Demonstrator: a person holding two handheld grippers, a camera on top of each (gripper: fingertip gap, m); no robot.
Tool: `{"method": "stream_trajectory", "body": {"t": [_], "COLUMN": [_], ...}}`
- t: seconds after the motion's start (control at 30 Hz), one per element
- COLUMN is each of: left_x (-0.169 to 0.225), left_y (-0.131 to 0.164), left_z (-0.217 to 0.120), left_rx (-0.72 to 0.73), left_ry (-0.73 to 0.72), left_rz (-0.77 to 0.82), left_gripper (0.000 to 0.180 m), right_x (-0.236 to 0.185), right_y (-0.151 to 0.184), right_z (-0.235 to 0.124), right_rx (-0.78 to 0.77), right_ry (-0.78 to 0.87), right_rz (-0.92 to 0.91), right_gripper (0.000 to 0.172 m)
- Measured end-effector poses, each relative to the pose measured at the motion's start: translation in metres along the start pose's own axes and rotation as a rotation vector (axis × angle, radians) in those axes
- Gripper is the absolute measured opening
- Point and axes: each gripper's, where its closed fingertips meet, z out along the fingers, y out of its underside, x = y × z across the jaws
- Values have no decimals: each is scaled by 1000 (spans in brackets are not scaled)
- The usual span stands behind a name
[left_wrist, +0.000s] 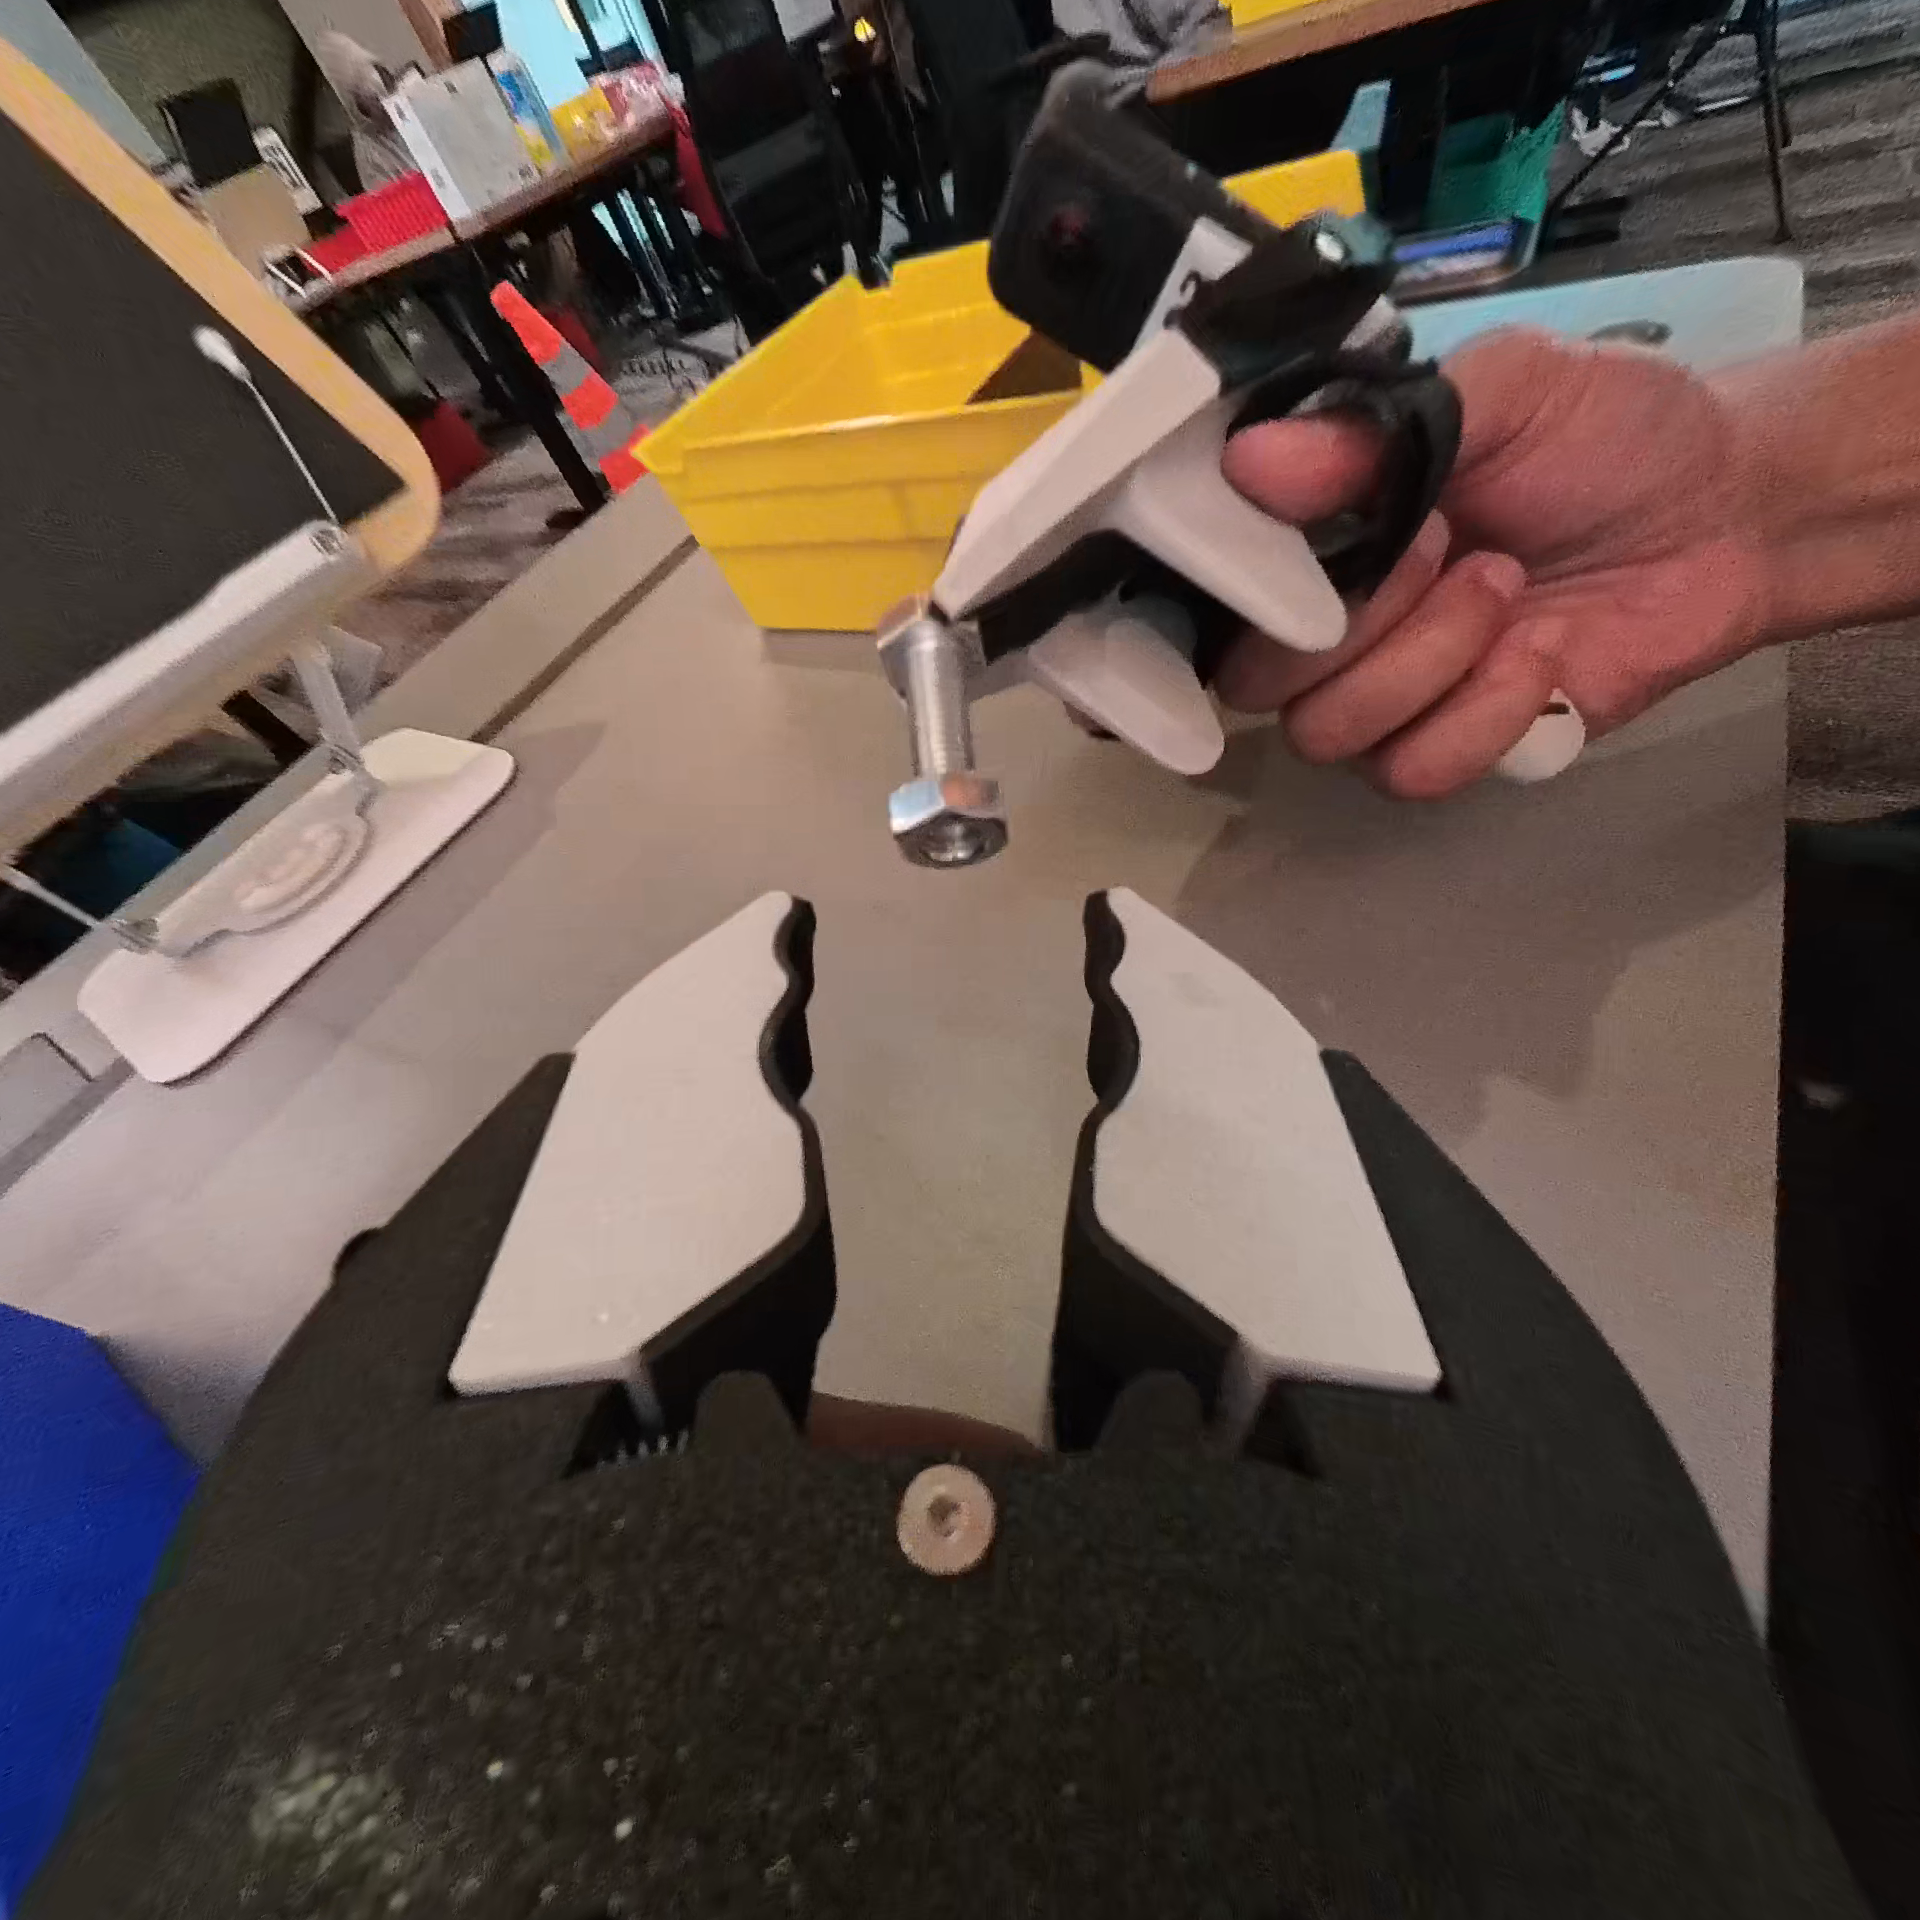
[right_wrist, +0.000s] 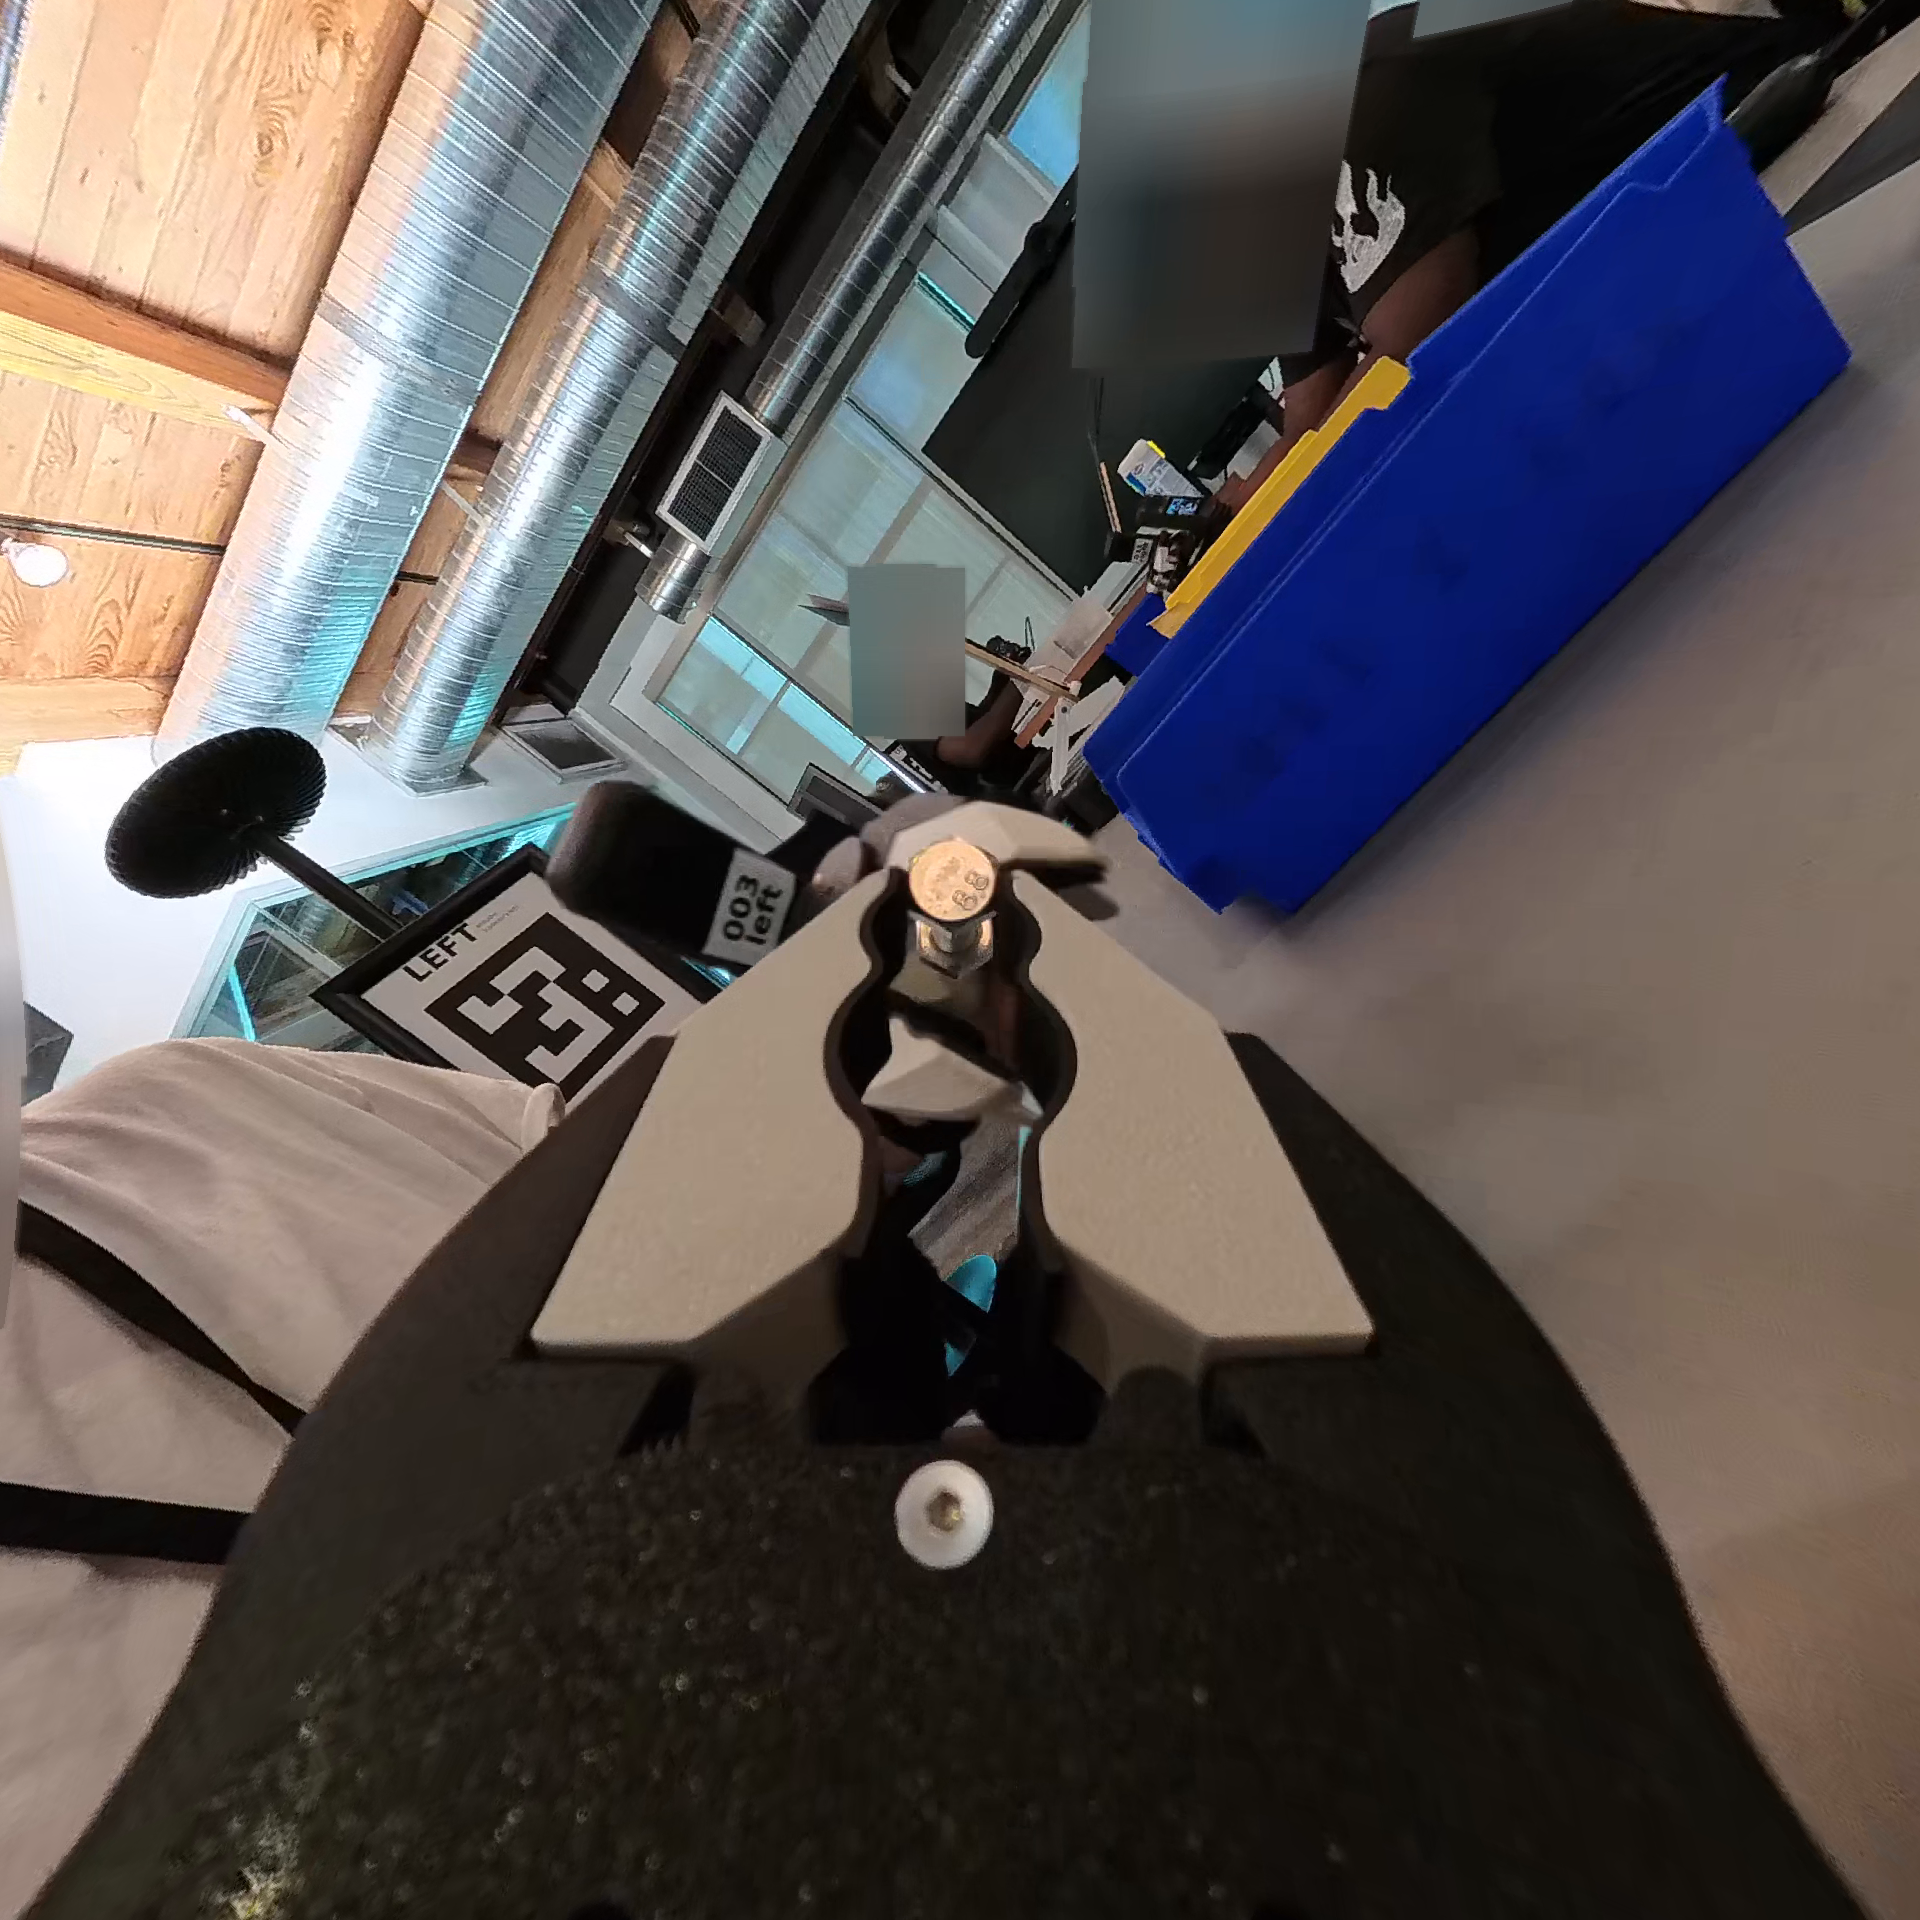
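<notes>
Silver bolt (left_wrist: 932, 694), its nut (left_wrist: 945, 821) hanging down, sat pinched by the head in my right gripper (left_wrist: 951, 623), presented just ahead of my wide-open, empty left gripper (left_wrist: 948, 920).

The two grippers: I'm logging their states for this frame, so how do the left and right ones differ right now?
The left gripper is open with nothing between its fingers; the right gripper is clamped on the head of a silver bolt. The left points level over the grey table; the right tilts downward, the bolt hanging with a nut at its lower end. Both share white fingers with wavy black pads.
</notes>
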Motion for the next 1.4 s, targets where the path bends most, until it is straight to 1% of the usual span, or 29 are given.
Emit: {"method": "stream_trajectory", "body": {"t": [0.13,0.17,0.27,0.4,0.47,0.57,0.63,0.7,0.8,0.9,0.97,1.07,1.2,1.27,1.33,1.4], "left_x": [-2,0,0,0,2,4,6,8,16,19,19,19,19,19,17,15], "left_y": [-17,-18,-15,-21,-23,-24,-26,-31,-38,-40,-44,-49,-51,-50,-48,-45], "left_z": [-8,-9,-10,-16,-20,-25,-30,-34,-40,-42,-44,-45,-44,-43,-43,-41], "left_rx": [61,66,56,97,111,116,130,150,165,154,157,146,97,87,91,96], "left_ry": [-85,-91,-102,-75,-47,19,84,168,326,421,469,516,598,633,670,679], "left_rz": [121,149,202,221,229,176,110,2,-204,-348,-449,-607,-884,-1016,-1112,-1196], "left_gripper": [43,39,36,18,18,18,17,17,17,17,17,17,16,16,16,16], "right_x": [1,1,-2,-3,-6,-8,-12,-16,-21,-23,-27,-27,-29,-29,-30,-26], "right_y": [0,0,2,5,7,11,15,20,30,34,33,34,30,29,31,31], "right_z": [0,0,1,2,3,3,3,3,0,-1,0,-1,-3,-2,-2,-2], "right_rx": [2,0,-9,-22,-36,-65,-97,-141,-234,-281,-288,-344,-379,-399,-402,-415], "right_ry": [-1,-7,-26,-34,-52,-53,-65,-72,-56,18,84,228,405,501,548,577], "right_rz": [11,17,34,44,54,37,21,-17,-129,-362,-625,-1028,-1482,-1743,-1874,-1915], "right_gripper": [17,17,16,17,17,16,17,17,17,17,17,17,17,17,17,17]}}
